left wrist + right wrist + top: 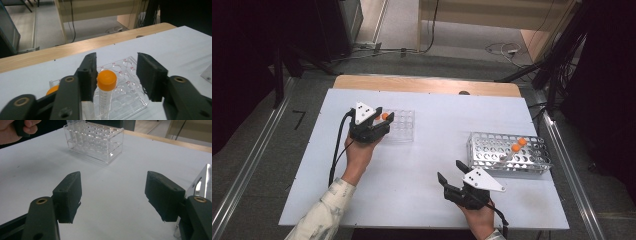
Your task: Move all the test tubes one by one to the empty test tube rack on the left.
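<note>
Toward the far left corner of the desk (422, 165), the left gripper (382, 122) hovers at the clear acrylic rack (404, 125), and an orange-capped tube (106, 92) stands upright in one of the rack's holes. The fingers are released: in the left gripper view one pad (90, 72) sits just against the cap's side, the other stands well off it, with open air between. A second orange cap (52, 90) peeks out behind the near finger, lower in the rack.

This looks like the let-go after seating the tube. To do it cleanly, I'd say spread both fingers evenly so neither drags the cap, then lift straight up along the tube's axis before pulling back; a sideways exit risks tipping the tube or nudging the light rack across the desk. That near pad is the one to watch, it's right on the cap.

Over by the near right edge, the right gripper (451, 176) waits low above bare desk, its fingers spread wide with nothing between them. Just beyond it sits the white wire rack (507, 155), with two orange-capped tubes (518, 145) in it, probably the next pick.
</note>
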The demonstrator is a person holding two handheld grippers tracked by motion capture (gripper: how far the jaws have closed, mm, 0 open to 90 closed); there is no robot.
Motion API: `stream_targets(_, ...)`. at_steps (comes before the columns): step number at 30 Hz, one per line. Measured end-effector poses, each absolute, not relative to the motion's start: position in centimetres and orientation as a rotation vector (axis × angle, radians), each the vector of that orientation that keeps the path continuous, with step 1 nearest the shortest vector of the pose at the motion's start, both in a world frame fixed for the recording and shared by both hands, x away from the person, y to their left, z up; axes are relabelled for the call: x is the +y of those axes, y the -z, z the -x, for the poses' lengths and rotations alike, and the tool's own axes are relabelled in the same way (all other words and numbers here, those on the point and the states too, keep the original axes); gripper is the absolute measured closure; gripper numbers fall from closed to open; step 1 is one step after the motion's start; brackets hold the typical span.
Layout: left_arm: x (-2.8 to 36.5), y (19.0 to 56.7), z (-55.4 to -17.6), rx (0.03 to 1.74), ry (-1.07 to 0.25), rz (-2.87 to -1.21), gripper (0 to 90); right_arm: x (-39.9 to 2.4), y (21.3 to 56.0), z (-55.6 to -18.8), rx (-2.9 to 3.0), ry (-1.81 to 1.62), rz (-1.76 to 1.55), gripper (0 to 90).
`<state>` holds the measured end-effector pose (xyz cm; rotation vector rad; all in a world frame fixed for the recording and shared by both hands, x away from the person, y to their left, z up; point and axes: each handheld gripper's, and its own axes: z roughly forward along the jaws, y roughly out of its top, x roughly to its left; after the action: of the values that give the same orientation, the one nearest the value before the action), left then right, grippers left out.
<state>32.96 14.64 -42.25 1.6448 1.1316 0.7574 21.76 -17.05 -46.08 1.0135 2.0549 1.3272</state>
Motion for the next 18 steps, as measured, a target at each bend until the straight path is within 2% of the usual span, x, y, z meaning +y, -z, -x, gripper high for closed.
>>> stream_targets(5,14.4,42.1,-32.6,1.133,-0.740,-1.636,34.3,-17.4,46.0,-21.8,2.049,-1.322,-1.018,28.1)
stream_targets(11,14.1,41.9,-32.2,1.128,-0.701,-1.639,26.0,-17.8,45.9,-21.9,2.036,-1.321,-1.034,28.0)
stream_targets(18,13.5,42.1,-31.7,1.113,-0.700,-1.646,25.3,-18.8,45.7,-22.1,2.015,-1.319,-1.060,27.6)
